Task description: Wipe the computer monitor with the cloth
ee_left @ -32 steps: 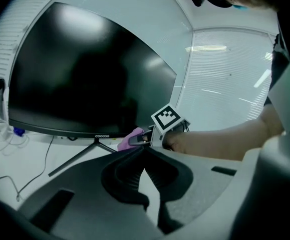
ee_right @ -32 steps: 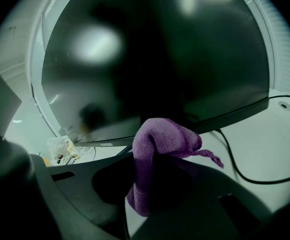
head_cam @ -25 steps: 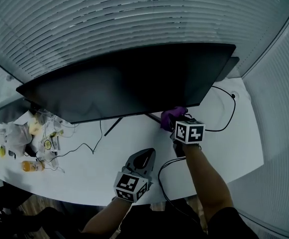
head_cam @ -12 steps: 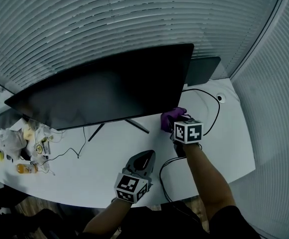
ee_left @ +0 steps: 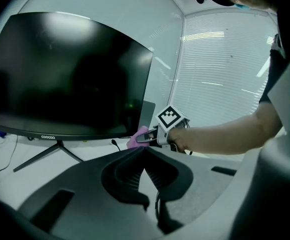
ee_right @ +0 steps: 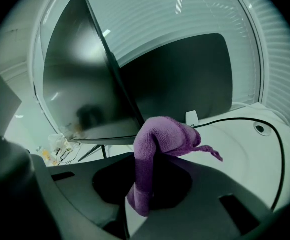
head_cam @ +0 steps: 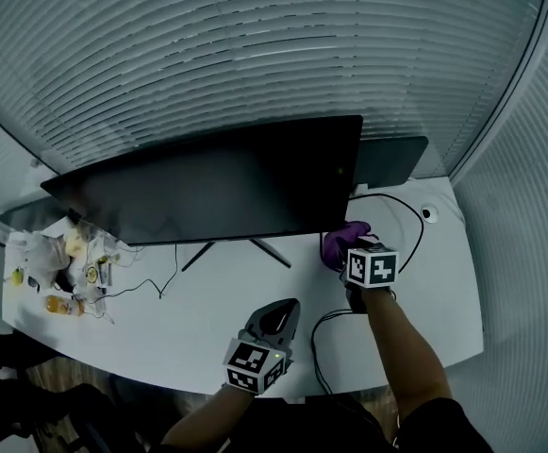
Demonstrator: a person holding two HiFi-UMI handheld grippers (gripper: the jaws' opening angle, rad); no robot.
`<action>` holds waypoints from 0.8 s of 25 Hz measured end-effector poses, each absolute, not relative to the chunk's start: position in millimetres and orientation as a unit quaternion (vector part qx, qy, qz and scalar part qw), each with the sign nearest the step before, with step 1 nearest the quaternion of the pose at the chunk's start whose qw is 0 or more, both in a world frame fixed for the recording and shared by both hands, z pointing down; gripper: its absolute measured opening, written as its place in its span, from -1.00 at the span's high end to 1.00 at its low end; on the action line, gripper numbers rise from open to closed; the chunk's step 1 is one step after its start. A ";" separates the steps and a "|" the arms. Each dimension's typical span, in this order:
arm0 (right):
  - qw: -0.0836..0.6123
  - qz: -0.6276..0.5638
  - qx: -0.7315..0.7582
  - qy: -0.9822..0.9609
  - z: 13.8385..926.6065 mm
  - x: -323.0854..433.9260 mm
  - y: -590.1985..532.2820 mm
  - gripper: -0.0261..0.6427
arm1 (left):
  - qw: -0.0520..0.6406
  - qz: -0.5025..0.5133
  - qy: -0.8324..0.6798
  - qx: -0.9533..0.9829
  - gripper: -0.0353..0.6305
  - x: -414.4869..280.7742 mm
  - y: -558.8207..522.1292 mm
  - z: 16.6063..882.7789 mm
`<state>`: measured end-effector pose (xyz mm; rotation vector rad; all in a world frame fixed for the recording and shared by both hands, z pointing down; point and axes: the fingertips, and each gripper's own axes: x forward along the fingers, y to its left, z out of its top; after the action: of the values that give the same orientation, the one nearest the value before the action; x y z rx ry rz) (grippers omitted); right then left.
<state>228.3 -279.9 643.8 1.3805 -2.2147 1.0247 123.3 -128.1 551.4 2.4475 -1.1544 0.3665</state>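
A wide curved black monitor (head_cam: pixel 217 192) stands on thin legs on the white desk (head_cam: pixel 207 324); its dark screen fills the left gripper view (ee_left: pixel 65 79). My right gripper (head_cam: pixel 351 251) is shut on a purple cloth (head_cam: pixel 342 242), held just below the monitor's lower right corner. In the right gripper view the cloth (ee_right: pixel 159 139) bunches up over the jaws, beside the monitor's edge (ee_right: pixel 110 74). My left gripper (head_cam: pixel 275 317) hovers low over the desk's front with its jaws together and nothing between them. From it I see the cloth (ee_left: pixel 137 138) and the right gripper's marker cube (ee_left: pixel 168 118).
A second dark screen (head_cam: pixel 391 159) stands behind at the right. A black cable (head_cam: pixel 411 217) loops near a round desk hole (head_cam: pixel 430 213). Bags, small bottles and wires (head_cam: pixel 57 272) clutter the desk's left end. Window blinds (head_cam: pixel 255 55) run behind.
The head view has shifted a little. The right gripper, still shut on the cloth, stays by the monitor's lower right corner. The left gripper keeps its place.
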 end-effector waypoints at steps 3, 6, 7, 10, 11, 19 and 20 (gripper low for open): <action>0.157 0.353 0.490 -0.781 621.6 241.1 -280.5 0.74 | 0.200 0.128 -0.432 0.870 0.88 121.8 -128.5 534.1; 0.133 0.343 0.495 -0.787 610.0 239.3 -277.2 0.74 | 0.206 0.128 -0.444 0.862 0.88 112.4 -125.7 530.1; 0.123 0.341 0.497 -0.789 606.0 237.1 -273.7 0.74 | 0.206 0.128 -0.446 0.861 0.88 108.5 -124.1 529.7; 0.099 0.326 0.495 -0.799 586.1 226.7 -257.3 0.74 | 0.196 0.119 -0.453 0.861 0.88 96.1 -119.6 523.8; 0.094 0.318 0.493 -0.804 578.5 221.7 -250.8 0.74 | 0.193 0.116 -0.456 0.861 0.88 91.0 -118.3 521.2; 0.061 0.264 0.475 -0.837 509.7 159.3 -174.7 0.74 | 0.207 0.092 -0.453 0.862 0.88 41.5 -86.4 500.1; 0.056 0.264 0.472 -0.839 505.1 148.8 -162.4 0.74 | 0.207 0.090 -0.452 0.863 0.88 33.5 -80.6 497.9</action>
<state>148.8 -162.4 505.1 1.4318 -2.5467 0.8004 33.5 -80.6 497.9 2.4037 -1.2599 0.2508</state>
